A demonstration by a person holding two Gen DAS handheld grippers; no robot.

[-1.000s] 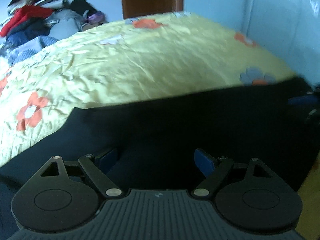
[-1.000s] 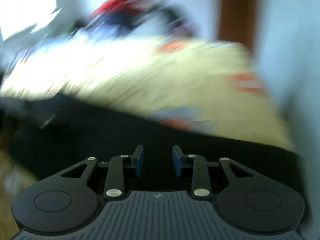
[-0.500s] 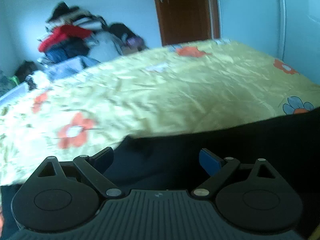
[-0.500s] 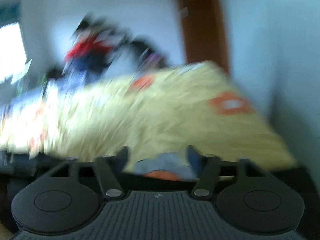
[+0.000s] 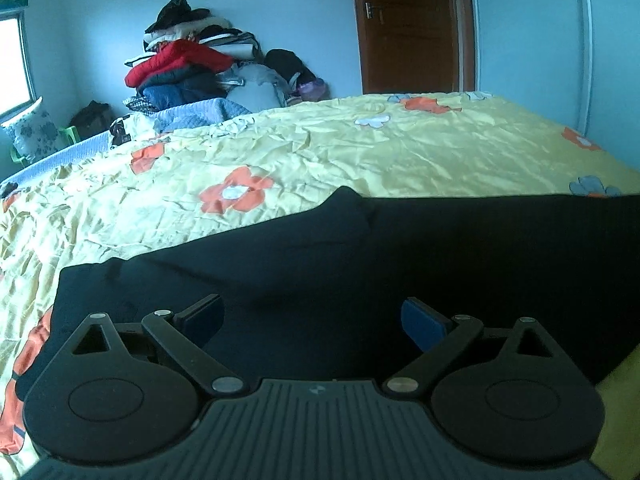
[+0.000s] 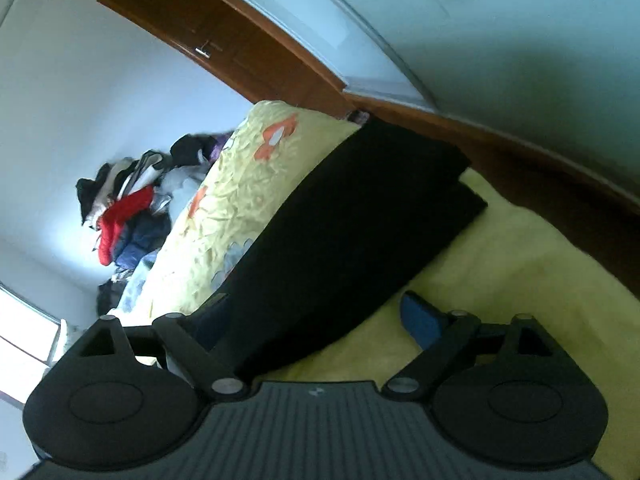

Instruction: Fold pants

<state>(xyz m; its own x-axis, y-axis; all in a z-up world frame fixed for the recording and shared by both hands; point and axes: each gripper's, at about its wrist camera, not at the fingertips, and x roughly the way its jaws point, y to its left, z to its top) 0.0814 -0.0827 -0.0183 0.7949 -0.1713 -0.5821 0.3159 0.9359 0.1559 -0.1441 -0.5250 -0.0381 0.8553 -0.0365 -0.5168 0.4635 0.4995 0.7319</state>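
- Yellow flowered bedspread (image 5: pixel 360 152) covers the bed; piled clothes (image 5: pixel 188 68) sit far left.
- Left gripper (image 5: pixel 312 316) hovers spread over the black pants (image 5: pixel 400 256), which lie along the bed's near edge.
- Right gripper (image 6: pixel 316 316) is opening, pants between its jaws, unpinched.

The black pants (image 5: pixel 400 272) lie spread flat along the near edge of the yellow flowered bed (image 5: pixel 360 152), legs laid together, cloth mostly smooth

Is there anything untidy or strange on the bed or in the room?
Yes. A pile of clothes is heaped loosely in the far corner. The black pants lie along the bedspread's near edge, one upper corner creased.
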